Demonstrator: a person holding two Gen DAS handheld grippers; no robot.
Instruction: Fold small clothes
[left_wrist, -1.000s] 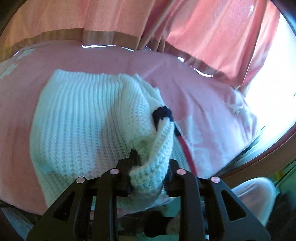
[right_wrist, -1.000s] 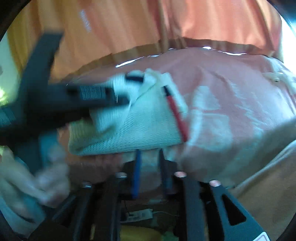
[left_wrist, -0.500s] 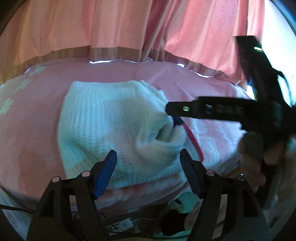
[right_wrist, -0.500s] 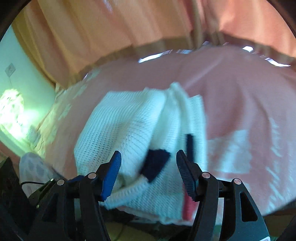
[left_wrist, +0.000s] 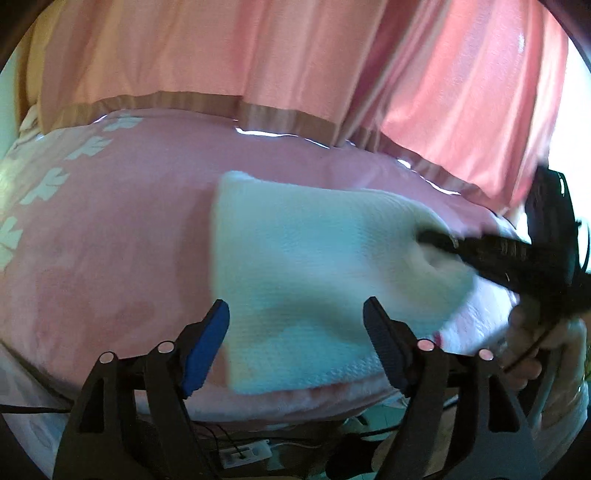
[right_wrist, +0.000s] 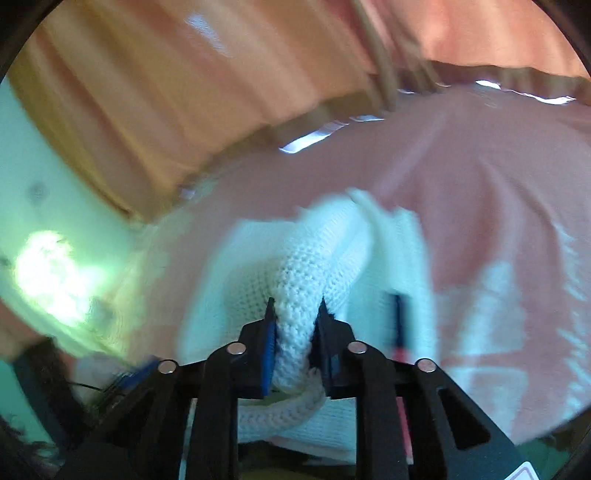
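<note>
a white knitted garment (left_wrist: 317, 266) lies on a pink bedspread (left_wrist: 110, 229) in front of pink curtains (left_wrist: 258, 55). the left gripper (left_wrist: 295, 314) hovers at its near edge, jaws wide apart and holding nothing. the right gripper (right_wrist: 295, 314) is clamped on a bunched fold of the knit.

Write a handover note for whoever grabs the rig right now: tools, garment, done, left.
Left tool: open, holding nothing, its tips over the near edge of the white knit sweater.
Right tool: shut on a bunched roll of the sweater's knit at its right side.
Sweater lies on the pink blanket, near the front edge, curtains behind.
Done: the left part lies flat.
Left: lay the gripped section over, release, smooth and finish the fold.
</note>
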